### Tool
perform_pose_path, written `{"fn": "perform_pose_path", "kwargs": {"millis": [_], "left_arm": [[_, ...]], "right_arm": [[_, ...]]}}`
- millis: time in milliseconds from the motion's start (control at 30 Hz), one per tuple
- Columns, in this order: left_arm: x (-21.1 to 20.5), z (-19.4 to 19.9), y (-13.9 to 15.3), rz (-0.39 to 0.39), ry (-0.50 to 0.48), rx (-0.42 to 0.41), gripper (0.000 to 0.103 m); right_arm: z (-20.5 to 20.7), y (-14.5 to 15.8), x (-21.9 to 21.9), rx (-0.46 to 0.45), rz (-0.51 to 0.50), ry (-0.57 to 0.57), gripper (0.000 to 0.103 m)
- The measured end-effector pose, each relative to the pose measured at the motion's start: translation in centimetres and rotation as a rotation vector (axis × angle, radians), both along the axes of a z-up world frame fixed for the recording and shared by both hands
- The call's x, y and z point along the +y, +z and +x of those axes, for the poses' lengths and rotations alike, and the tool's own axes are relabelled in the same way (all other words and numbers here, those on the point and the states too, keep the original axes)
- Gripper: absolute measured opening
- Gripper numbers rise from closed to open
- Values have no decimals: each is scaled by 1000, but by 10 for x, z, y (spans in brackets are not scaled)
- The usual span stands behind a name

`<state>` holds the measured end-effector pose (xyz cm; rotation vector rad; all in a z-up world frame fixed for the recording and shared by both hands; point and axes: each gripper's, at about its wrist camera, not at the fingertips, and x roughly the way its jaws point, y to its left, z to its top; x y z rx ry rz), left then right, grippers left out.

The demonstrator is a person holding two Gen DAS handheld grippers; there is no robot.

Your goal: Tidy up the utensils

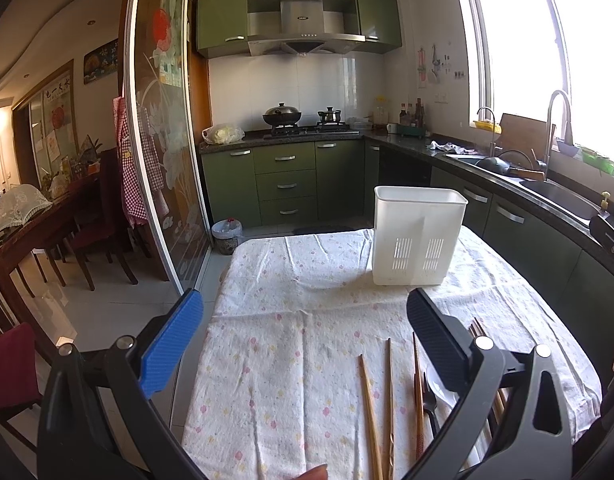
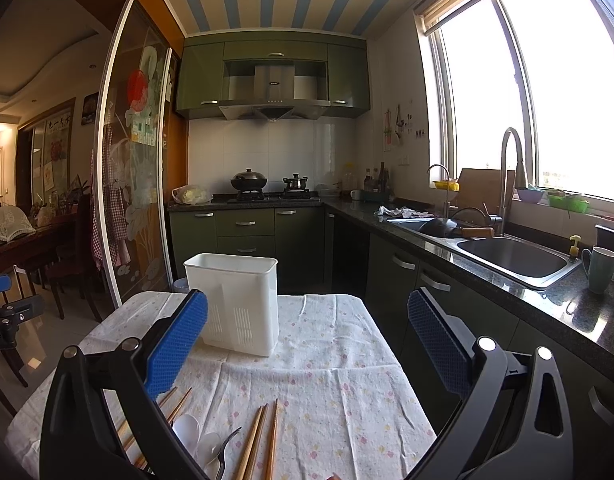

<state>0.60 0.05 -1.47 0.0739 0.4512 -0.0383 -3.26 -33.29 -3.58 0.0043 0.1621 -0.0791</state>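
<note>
A white plastic utensil holder [image 1: 417, 236] stands upright at the far side of a table with a flowered cloth [image 1: 291, 360]; it also shows in the right wrist view [image 2: 237, 304]. Several wooden chopsticks [image 1: 371, 412] lie on the cloth near me, with a dark fork [image 1: 429, 400] beside them. In the right wrist view I see chopsticks [image 2: 263, 440], white spoons [image 2: 195, 436] and a fork [image 2: 225, 452]. My left gripper [image 1: 305, 320] is open and empty above the cloth. My right gripper [image 2: 307, 324] is open and empty above the cloth.
A dark counter with a steel sink [image 2: 515, 260] and tall tap [image 2: 509, 176] runs along the right. A mug [image 2: 599, 268] stands by the sink. A glass sliding door [image 1: 163, 152] and dining chairs [image 1: 95, 232] are on the left. The stove [image 1: 303, 128] is at the back.
</note>
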Motion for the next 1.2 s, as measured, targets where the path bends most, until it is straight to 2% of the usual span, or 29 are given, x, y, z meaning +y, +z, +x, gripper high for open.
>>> {"fn": "perform_pose_path", "kwargs": {"millis": [1200], "left_arm": [[2, 0, -8, 0, -2, 8, 97]], "right_arm": [[2, -2, -1, 3, 2, 1, 99]]}}
